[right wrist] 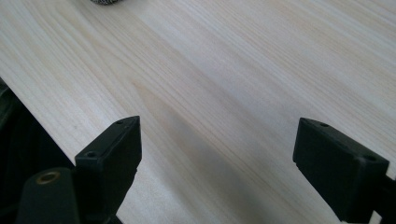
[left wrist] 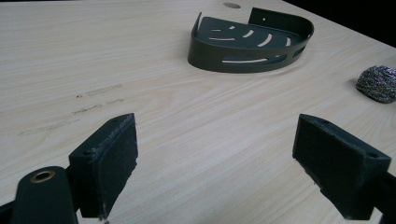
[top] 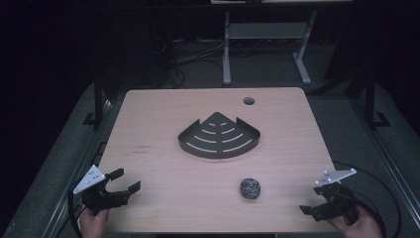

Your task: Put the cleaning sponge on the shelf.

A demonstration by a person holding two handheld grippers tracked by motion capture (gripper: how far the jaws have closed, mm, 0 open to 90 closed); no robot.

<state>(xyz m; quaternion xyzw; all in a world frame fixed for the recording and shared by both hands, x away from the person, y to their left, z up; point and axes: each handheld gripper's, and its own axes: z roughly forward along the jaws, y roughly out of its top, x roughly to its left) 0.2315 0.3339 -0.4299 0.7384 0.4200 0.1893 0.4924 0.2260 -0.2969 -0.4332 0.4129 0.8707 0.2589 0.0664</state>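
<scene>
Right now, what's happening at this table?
A person holds a gripper in each hand at the near edge of a wooden table. The left gripper and the right gripper both stand open with nothing between their jaws. A steel scouring ball lies untouched between them, nearer the right gripper. A dark corner shelf sits empty mid-table. Nothing is being handled yet.
</scene>
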